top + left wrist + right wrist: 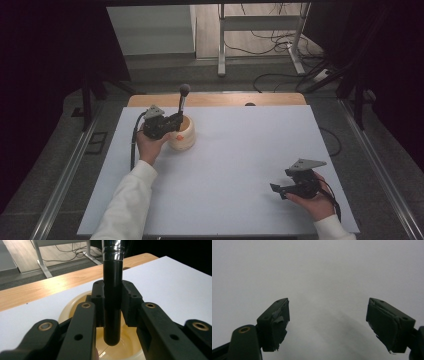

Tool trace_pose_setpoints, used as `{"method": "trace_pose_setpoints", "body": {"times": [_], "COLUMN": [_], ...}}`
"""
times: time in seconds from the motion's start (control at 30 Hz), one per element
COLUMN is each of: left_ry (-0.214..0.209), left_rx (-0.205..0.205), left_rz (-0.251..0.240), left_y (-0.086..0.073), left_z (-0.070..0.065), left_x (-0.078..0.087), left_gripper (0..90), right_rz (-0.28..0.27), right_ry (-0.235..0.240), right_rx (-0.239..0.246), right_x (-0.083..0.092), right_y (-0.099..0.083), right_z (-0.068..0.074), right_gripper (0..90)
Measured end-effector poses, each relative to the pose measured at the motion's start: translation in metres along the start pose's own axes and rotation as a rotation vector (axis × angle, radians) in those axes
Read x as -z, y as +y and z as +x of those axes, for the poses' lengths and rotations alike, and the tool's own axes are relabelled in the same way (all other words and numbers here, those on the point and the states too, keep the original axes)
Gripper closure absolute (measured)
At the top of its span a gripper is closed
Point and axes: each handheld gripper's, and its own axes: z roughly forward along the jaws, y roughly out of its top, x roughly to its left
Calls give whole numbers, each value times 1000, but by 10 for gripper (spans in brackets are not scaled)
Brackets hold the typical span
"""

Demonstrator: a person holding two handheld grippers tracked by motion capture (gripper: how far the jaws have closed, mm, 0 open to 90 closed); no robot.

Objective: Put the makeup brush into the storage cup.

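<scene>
A black-handled brush (183, 98) with a silver ferrule and a dark rounded head stands upright over a cream-coloured cup (183, 137) at the table's far left. My left gripper (179, 119) is shut on the brush handle (112, 302), whose rounded lower end hangs inside the cup (75, 302). My right gripper (276, 189) rests in a hand near the front right of the white table (240, 160). Its jaws stand wide apart with nothing between them, and the right gripper (327, 322) looks down on bare white surface.
A wooden strip (220, 99) runs along the table's far edge. Beyond it are a metal table frame (260, 30) and loose cables (280, 45) on the floor. Metal rails (380, 170) flank the table on both sides.
</scene>
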Motion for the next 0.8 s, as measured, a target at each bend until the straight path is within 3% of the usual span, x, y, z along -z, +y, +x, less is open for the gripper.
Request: {"method": "trace_pose_setpoints", "body": {"times": [0.27,0.4,0.47,0.53,0.57,0.6,0.67,0.8], "left_ry": [-3,-4,-13,-13,-16,-9,3,-17], "left_rx": [-6,-32,-18,-27,-23,-23,-20,-16], "left_rz": [9,21,0,-18,-26,-33,-51,-80], "left_y": [-6,-13,-15,-18,-18,-19,-18,-14], "left_z": [1,4,6,7,6,6,4,1], "left_x": [-2,-1,2,6,8,9,13,22], "left_gripper": [745,732,569,514,437,437,344,233], "right_rz": [3,-3,-4,-4,-6,-6,-7,-4], "right_ry": [-1,1,4,3,2,2,2,1], "right_rx": [-1,-2,-3,-5,-7,-7,-8,-5], "right_x": [0,1,2,2,2,2,2,2], "right_y": [0,0,0,0,0,0,0,0], "right_z": [0,0,0,-1,-1,-1,-1,0], "right_gripper": [198,198,198,198,198,198,199,198]}}
